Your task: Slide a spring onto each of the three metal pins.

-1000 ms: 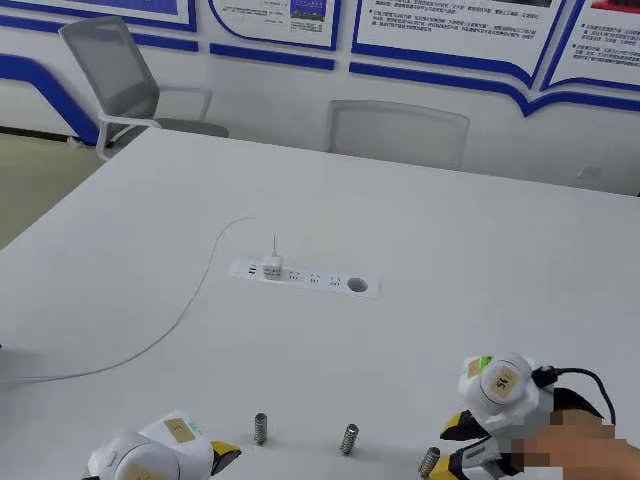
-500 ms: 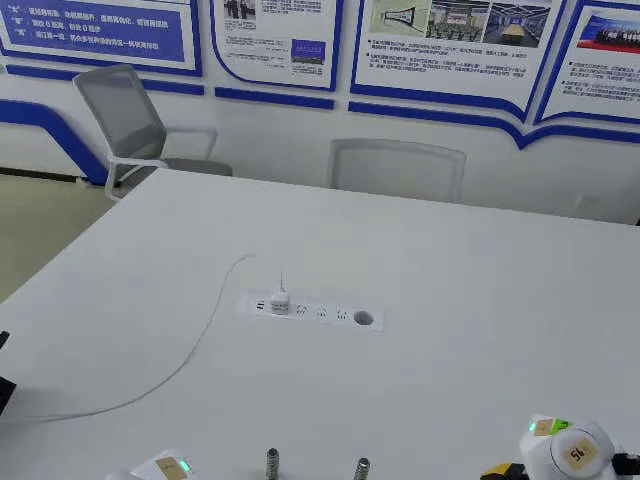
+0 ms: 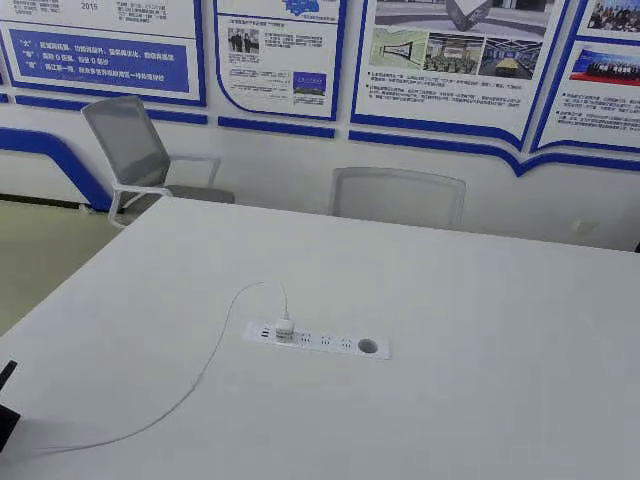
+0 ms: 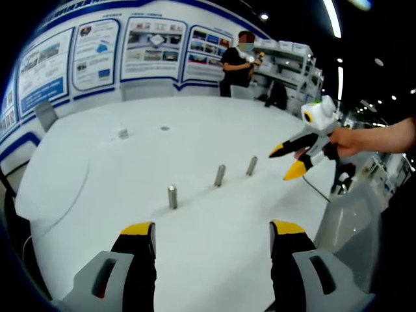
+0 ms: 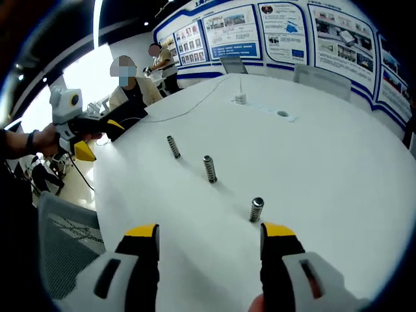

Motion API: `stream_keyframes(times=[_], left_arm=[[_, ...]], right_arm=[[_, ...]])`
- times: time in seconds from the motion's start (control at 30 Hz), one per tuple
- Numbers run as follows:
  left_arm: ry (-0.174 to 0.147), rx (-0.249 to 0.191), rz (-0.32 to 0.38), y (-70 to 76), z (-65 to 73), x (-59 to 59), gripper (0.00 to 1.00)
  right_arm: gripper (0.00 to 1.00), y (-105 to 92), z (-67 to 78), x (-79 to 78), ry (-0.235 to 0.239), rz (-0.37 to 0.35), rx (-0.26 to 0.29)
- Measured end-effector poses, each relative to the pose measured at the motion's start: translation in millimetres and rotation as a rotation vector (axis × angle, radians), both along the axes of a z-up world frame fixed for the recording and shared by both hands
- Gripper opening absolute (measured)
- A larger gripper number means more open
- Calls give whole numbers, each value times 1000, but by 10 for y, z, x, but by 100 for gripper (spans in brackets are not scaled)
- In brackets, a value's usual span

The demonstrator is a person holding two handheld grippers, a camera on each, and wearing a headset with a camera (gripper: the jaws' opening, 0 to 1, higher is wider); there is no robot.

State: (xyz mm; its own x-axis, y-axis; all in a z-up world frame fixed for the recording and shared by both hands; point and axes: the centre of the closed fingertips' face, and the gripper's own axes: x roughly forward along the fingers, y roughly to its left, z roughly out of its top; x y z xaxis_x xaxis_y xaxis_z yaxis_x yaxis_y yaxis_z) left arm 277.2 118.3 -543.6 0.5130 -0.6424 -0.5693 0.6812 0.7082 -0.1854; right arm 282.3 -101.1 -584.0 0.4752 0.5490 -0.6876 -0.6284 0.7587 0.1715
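Three metal pins stand in a row on the white table point(image 5: 338, 156), each wrapped in a coiled spring: the nearest point(image 5: 256, 209), the middle point(image 5: 209, 169) and the farthest point(image 5: 173, 147). My right gripper point(image 5: 209, 230) is open and empty, a little short of the nearest pin. From the other side the same pins point(image 4: 172, 197) point(image 4: 220, 175) point(image 4: 251, 166) stand ahead of my left gripper point(image 4: 213, 229), open with nothing between its jaws. In the left gripper view the right gripper point(image 4: 286, 161) hovers open beside the end pin. The left gripper point(image 5: 101, 138) is off the table's far left in the right gripper view.
A white power strip point(image 3: 316, 340) with a plug and a thin cable point(image 3: 200, 375) lies mid-table. Grey chairs point(image 3: 398, 196) point(image 3: 130, 150) stand at the far edge under wall posters. People point(image 4: 239, 62) stand in the background. A mesh chair point(image 5: 65, 240) is by the near edge.
The head camera has tilted up, so the pins and both grippers have slipped below its lower edge. The power strip now sits lower in that view.
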Motion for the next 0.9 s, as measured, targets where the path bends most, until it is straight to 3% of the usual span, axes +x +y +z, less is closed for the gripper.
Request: stream_keyframes(times=[0.47,0.9], left_arm=[[-3,5,52,227,-30,36,75],[1,-13,85,288,-43,68,77]], right_arm=[[74,132,70,-111,-7,-53,83],[80,213,23,-228,2,-54,84]])
